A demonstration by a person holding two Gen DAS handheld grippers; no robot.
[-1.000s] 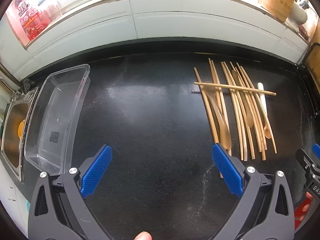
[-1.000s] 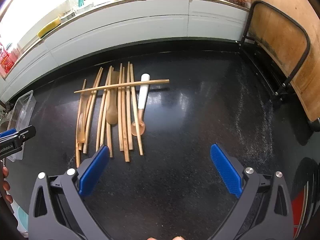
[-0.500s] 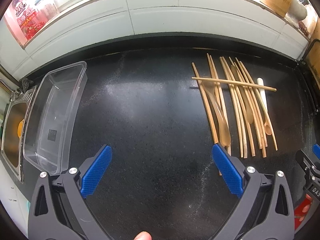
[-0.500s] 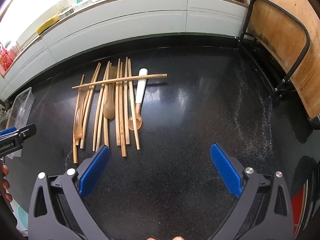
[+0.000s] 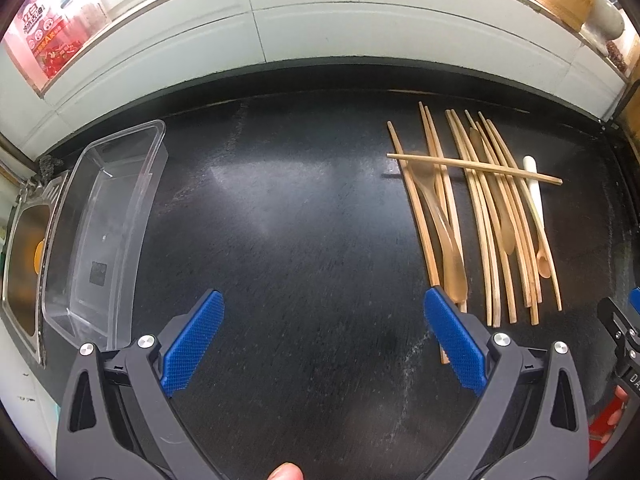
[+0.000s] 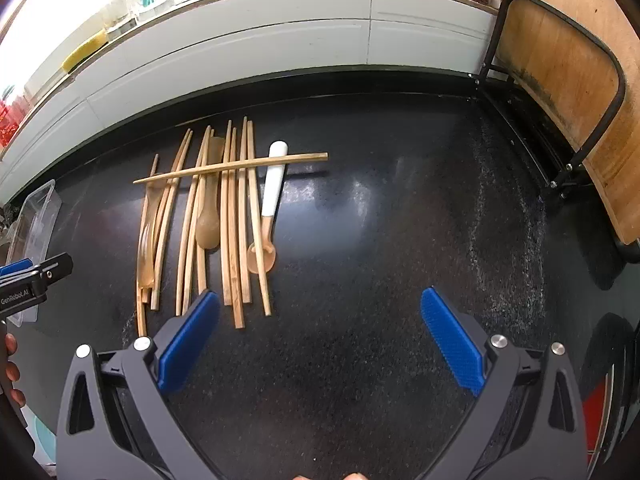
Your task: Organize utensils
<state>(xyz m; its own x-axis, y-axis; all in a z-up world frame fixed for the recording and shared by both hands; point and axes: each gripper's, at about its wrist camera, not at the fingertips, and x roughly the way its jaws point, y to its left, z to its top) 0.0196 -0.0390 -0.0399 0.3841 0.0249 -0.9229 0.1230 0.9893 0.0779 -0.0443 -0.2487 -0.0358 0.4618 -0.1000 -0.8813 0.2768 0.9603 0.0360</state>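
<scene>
My left gripper [image 5: 324, 332] hangs over the black counter [image 5: 288, 220] with its blue pads spread wide and nothing between them. My right gripper [image 6: 320, 332] is the same — jaws wide apart, empty, above bare counter.

The utensils lie in one loose row on the counter, between my two grippers: to the right in the left view, to the left in the right view. Most are chopsticks [image 6: 232, 216], lying side by side and running from the back wall toward me. One single chopstick [image 6: 228, 167] lies crosswise over the far ends of the rest. Among them are two brownish spoons: one [image 6: 208, 220] in the middle of the row, its bowl toward me, and another [image 6: 146, 256] at the row's left edge. On the right edge lies a white-handled spoon [image 6: 272, 188], its small wooden bowl toward me, with a chopstick lying across that bowl.

My left gripper's right pad [image 5: 454, 340] sits in front of the near end of the leftmost chopstick; my right gripper's left pad [image 6: 188, 344] sits just short of the near ends of the middle ones. I cannot tell whether either touches.

A clear tub [image 5: 132, 152] stands empty at the far left of the counter, well apart from the utensils, beside a steel sink [image 5: 20, 240]. A cutting board [image 6: 572, 80] leans in a black rack on the right.
</scene>
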